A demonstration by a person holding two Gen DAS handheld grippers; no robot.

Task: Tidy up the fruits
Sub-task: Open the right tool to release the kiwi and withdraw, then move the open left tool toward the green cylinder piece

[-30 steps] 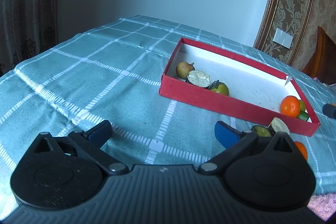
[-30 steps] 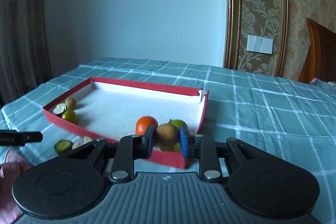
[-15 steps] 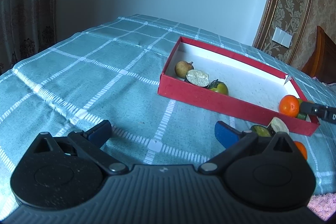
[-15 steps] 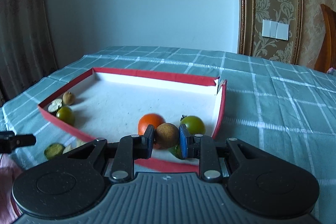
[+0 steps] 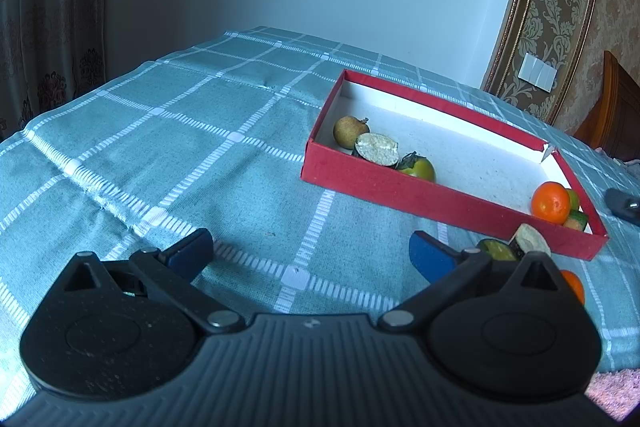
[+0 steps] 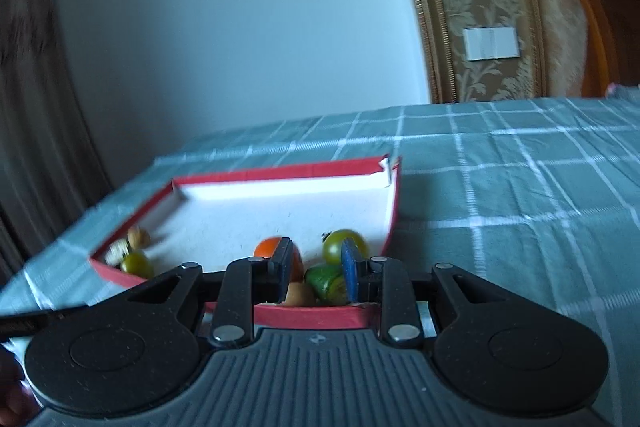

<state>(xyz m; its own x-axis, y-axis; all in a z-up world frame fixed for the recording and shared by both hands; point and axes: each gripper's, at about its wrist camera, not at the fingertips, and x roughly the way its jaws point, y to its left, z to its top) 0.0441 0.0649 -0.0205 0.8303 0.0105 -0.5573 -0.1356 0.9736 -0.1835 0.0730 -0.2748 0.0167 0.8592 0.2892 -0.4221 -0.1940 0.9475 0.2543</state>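
A red box (image 5: 440, 203) with a white floor lies on the checked cloth. My right gripper (image 6: 318, 267) hangs over its near right corner (image 6: 312, 317), jaws a fruit's width apart. The small brown fruit (image 6: 298, 293) sits below the pads, beside a green cut piece (image 6: 326, 283), an orange (image 6: 268, 247) and a green tomato (image 6: 336, 247). My left gripper (image 5: 312, 255) stands wide open and empty over the cloth. Just right of it, outside the box, lie a green piece (image 5: 496, 249), a pale cut piece (image 5: 530, 245) and an orange (image 5: 572, 285).
The box's left corner holds a brown fruit (image 5: 350, 131), a cut half (image 5: 378, 149) and a green persimmon-like fruit (image 5: 418, 167). A wooden chair (image 5: 612, 115) stands at the far right, and a pink cloth (image 5: 608, 387) lies at the near edge.
My right gripper moved forward over the box corner and rolled. The brown fruit, pinched between its pads before, has dropped below them. The left gripper has not moved.
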